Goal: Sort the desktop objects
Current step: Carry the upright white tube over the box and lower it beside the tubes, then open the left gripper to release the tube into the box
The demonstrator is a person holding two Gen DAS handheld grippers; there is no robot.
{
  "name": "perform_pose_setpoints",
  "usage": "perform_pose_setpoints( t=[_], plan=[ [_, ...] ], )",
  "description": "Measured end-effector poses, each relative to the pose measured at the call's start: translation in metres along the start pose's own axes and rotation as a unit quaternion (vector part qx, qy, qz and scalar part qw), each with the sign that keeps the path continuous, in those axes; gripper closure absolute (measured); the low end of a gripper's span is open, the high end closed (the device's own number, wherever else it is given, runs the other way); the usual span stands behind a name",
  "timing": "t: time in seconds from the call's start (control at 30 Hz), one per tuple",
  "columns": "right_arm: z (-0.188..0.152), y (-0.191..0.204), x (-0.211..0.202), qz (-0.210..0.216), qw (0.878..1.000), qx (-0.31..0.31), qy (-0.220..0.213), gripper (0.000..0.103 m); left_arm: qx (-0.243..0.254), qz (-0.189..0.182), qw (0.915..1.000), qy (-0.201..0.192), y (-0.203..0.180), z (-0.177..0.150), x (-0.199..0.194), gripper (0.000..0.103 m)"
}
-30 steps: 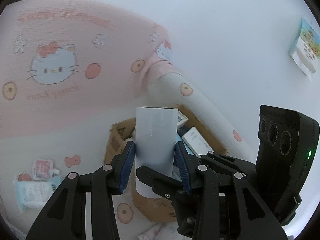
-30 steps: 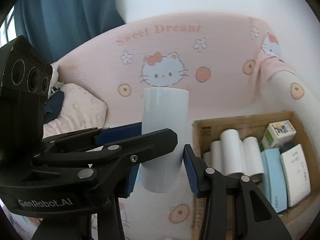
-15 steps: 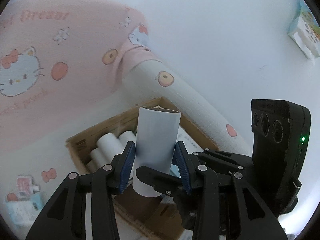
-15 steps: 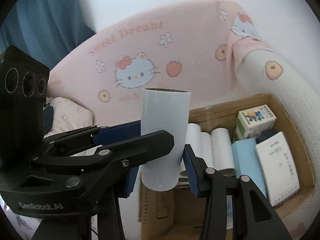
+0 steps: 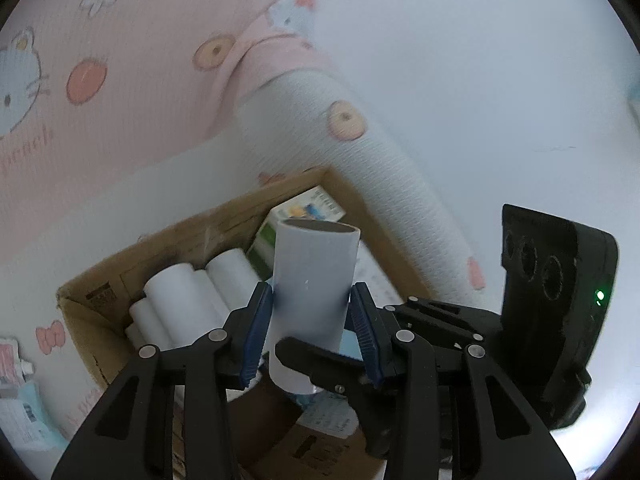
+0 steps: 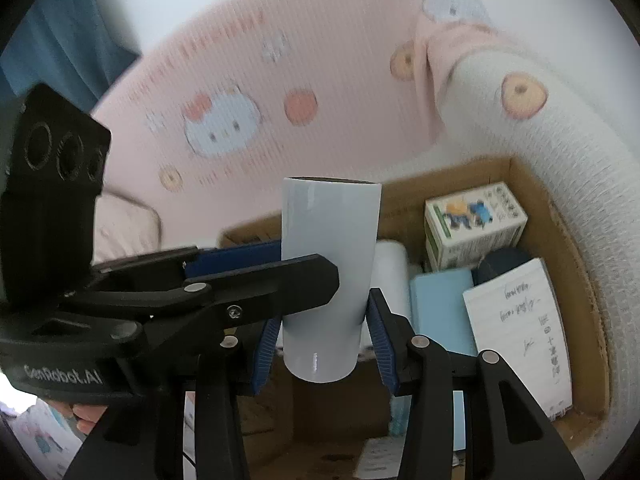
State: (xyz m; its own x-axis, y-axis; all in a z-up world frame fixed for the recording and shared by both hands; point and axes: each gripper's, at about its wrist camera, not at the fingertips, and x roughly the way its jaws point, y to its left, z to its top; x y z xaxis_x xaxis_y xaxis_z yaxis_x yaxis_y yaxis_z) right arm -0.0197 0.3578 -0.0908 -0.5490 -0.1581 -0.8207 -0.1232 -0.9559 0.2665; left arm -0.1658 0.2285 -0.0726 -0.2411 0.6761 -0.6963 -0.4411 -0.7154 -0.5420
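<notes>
Both grippers hold one white cylindrical roll [image 5: 312, 300], upright, above the open cardboard box [image 5: 200, 232]. My left gripper [image 5: 310, 328] is shut on it; its blue pads press both sides. My right gripper [image 6: 324, 344] is shut on the same roll [image 6: 328, 276]. The left gripper's fingers [image 6: 256, 276] cross in front from the left in the right wrist view. In the box lie white rolls [image 5: 180, 300], a small printed carton [image 6: 476, 220], a light blue item [image 6: 440, 308] and a handwritten notepad [image 6: 524, 328].
The box [image 6: 556, 224] stands on a pink and white Hello Kitty mat whose rolled edge [image 6: 560, 140] rises along its right side. Small packets [image 5: 16, 400] lie on the mat at lower left. A blue curtain [image 6: 60, 32] hangs at far left.
Both grippers have carried the roll to the right, from beside the box to over it. The box contents now fill the lower view. The grip on the roll is unchanged.
</notes>
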Motion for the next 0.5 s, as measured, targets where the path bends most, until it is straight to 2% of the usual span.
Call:
perform_pose_setpoints(
  t=[0.13, 0.27, 0.5],
  plan=[
    [0.002, -0.001, 0.023, -0.019, 0.999, -0.018, 0.039, 0.063, -0.017, 0.004, 0.9998, 0.014, 0.015, -0.003, 0.016, 0.059],
    [0.005, -0.008, 0.039, -0.009, 0.998, -0.018, 0.061, 0.063, -0.03, 0.005, 0.9993, 0.022, 0.026, -0.004, 0.026, 0.059],
    [0.01, -0.018, 0.06, 0.0, 0.996, -0.015, 0.092, 0.063, -0.011, 0.034, 0.9993, 0.01, 0.027, 0.002, 0.027, 0.059]
  ],
)
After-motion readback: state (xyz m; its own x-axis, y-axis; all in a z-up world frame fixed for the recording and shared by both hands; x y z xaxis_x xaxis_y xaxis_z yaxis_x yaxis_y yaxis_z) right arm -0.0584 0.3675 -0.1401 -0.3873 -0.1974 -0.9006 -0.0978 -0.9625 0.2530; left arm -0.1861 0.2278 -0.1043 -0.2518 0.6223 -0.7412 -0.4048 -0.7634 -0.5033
